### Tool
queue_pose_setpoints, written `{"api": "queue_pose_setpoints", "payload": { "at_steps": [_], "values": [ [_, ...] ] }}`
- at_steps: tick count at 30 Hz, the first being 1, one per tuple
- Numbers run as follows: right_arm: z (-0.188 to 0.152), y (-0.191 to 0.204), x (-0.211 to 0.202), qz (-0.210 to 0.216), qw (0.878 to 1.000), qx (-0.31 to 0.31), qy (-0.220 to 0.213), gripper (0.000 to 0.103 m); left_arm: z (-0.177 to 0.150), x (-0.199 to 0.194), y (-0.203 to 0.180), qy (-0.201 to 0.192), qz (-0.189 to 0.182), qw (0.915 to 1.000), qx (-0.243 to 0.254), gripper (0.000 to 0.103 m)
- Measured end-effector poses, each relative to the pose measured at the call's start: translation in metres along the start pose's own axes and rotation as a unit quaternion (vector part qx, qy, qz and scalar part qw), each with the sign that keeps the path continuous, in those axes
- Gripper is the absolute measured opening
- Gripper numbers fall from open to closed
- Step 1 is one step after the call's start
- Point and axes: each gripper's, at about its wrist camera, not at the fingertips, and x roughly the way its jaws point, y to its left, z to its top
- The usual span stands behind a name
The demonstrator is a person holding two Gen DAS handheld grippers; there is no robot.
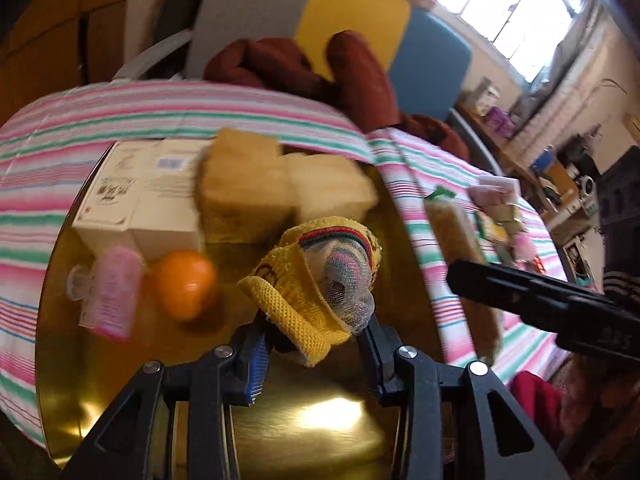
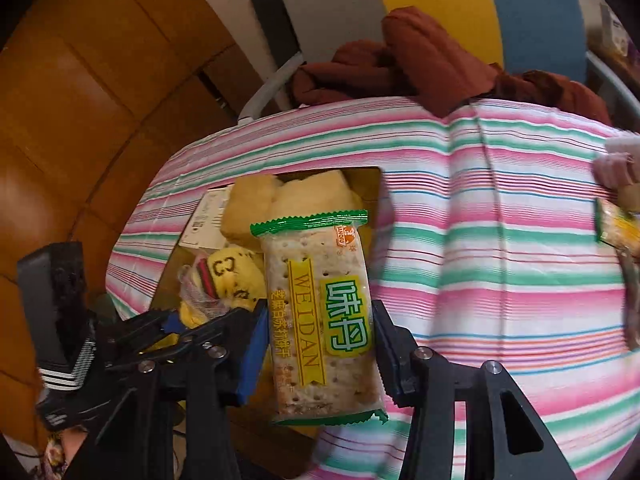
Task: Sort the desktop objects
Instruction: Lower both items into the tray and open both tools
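My left gripper [image 1: 314, 344] is shut on a yellow knitted bundle [image 1: 320, 272] with grey mesh and striped trim, held above a gold tray [image 1: 312, 420]. On that tray lie two white boxes [image 1: 140, 196], two tan sponge-like blocks [image 1: 248, 192], an orange [image 1: 184, 284] and a small pink bottle [image 1: 112, 296]. My right gripper [image 2: 318, 344] is shut on a cracker packet [image 2: 320, 312] with a green edge and yellow label, held over the tray's right edge. In the right wrist view the left gripper [image 2: 188, 332] and its yellow bundle [image 2: 228, 276] show at the left.
A pink, green and white striped cloth [image 2: 500, 248] covers the table. More snack packets and a pink item [image 1: 500, 208] lie at the right. Dark red clothing [image 2: 420, 64] hangs on chairs behind the table. A window and shelves stand at the far right.
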Motion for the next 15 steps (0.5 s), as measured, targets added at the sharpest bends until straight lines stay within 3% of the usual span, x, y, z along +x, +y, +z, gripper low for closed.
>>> {"api": "queue_pose_setpoints", "payload": {
  "at_steps": [5, 8, 15],
  "values": [
    [0.008, 0.013, 0.023, -0.014, 1.000, -0.003, 0.009, 0.051, 0.001, 0.024, 0.021, 0.040, 0.024, 0.9983, -0.035, 0.048],
    [0.008, 0.016, 0.029, -0.031, 0.999, -0.010, 0.007, 0.057, -0.003, 0.033, 0.028, 0.057, 0.028, 0.9961, -0.061, 0.052],
    [0.000, 0.014, 0.013, -0.038, 0.999, -0.027, -0.011, 0.062, -0.004, 0.028, 0.023, 0.045, 0.030, 0.9970, -0.054, 0.058]
  ]
}}
